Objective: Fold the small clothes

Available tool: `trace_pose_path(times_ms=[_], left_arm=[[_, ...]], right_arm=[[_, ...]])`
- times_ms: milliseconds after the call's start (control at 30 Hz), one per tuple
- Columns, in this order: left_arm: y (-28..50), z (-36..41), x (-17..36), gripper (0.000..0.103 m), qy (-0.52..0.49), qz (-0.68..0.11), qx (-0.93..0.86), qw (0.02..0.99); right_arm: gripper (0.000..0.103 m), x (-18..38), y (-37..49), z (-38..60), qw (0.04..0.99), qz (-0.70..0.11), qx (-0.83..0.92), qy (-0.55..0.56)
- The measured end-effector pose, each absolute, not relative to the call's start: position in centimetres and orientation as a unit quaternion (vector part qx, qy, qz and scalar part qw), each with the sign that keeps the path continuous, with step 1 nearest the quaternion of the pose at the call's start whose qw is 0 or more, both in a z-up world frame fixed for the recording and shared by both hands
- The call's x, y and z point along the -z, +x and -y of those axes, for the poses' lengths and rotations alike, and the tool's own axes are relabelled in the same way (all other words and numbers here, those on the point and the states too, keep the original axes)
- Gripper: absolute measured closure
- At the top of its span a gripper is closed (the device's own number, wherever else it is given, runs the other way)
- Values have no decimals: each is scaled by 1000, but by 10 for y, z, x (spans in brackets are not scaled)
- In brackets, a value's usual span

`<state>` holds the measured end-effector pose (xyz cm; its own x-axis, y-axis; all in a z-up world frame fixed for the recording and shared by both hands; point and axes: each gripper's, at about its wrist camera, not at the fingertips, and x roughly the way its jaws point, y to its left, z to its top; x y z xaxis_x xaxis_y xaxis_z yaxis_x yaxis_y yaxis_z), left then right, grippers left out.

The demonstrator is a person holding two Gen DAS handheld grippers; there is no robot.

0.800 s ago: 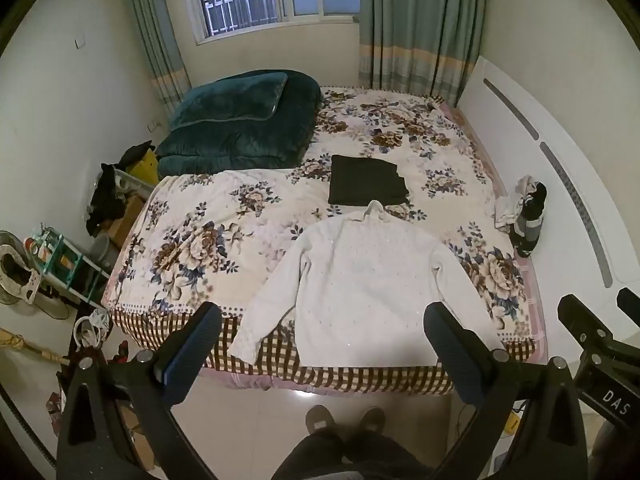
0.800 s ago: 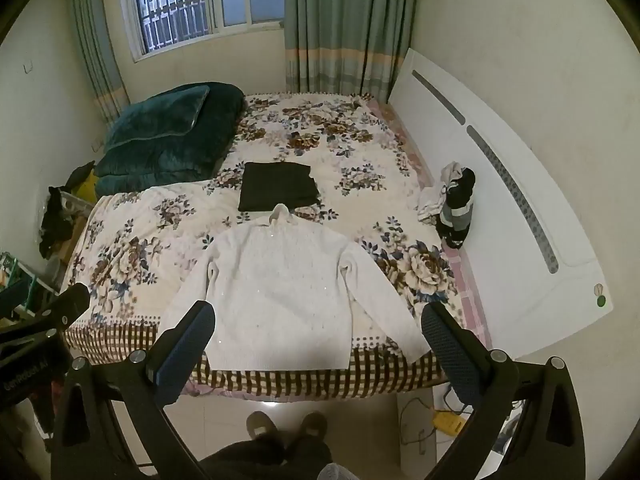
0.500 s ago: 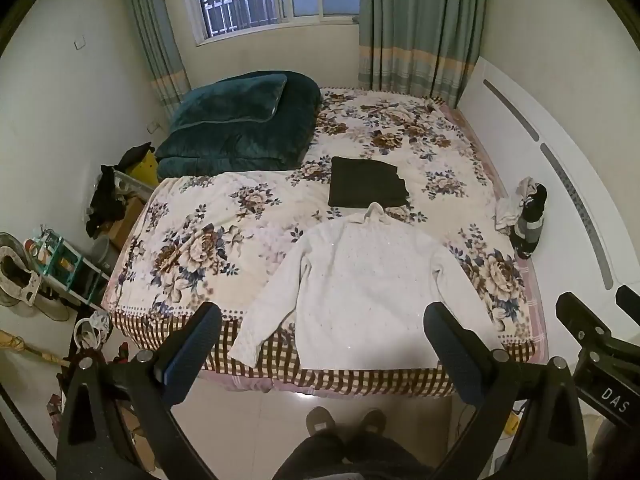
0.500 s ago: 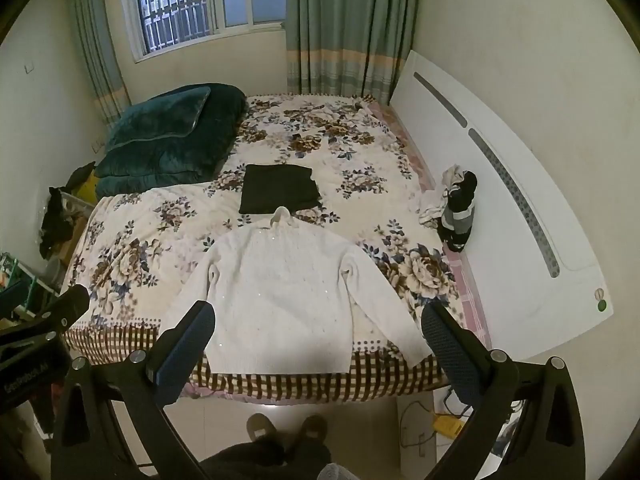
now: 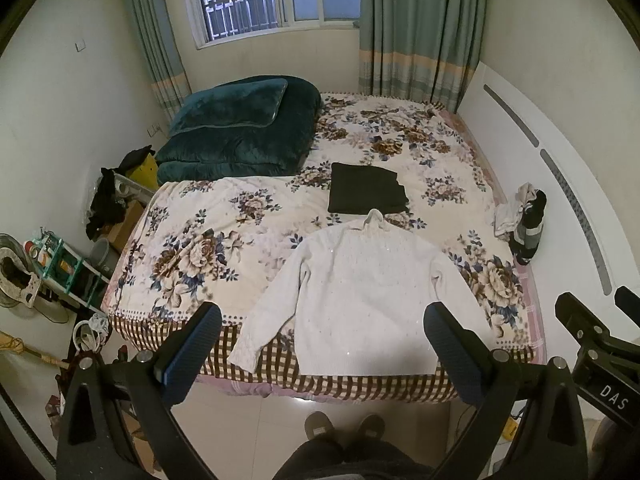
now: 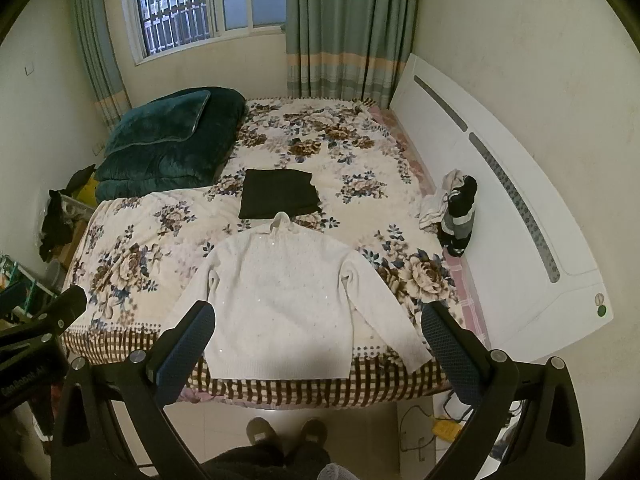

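White sweater (image 5: 360, 296) lies flat, sleeves spread, on the near edge of the floral bed (image 5: 224, 232), hem and left cuff draped over the checked border at 6 o'clock, collar toward 12. A folded dark garment (image 5: 366, 194) lies just beyond the collar; teal quilt (image 5: 240, 128) heaped at 10 o'clock, a bundle of socks and cloth (image 5: 524, 224) at 3 o'clock by the white headboard (image 5: 560, 208). Left gripper (image 5: 322, 344) and right gripper (image 6: 318, 340) both hover above the floor short of the bed, fingers spread wide, gripping nothing.
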<state>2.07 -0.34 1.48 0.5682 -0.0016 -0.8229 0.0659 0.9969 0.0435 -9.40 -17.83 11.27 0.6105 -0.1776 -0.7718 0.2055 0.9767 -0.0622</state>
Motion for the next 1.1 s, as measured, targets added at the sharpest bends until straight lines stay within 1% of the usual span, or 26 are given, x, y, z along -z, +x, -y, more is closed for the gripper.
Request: trace_pose_path(times_ms=[367, 1100], left_arm=[[24, 5, -18, 0, 33, -463, 20, 886], [23, 6, -20, 0, 33, -458, 19, 888]], right_arm=[[0, -130, -88, 175, 900, -423, 106, 15], [0, -135, -92, 171, 901, -420, 106, 16]])
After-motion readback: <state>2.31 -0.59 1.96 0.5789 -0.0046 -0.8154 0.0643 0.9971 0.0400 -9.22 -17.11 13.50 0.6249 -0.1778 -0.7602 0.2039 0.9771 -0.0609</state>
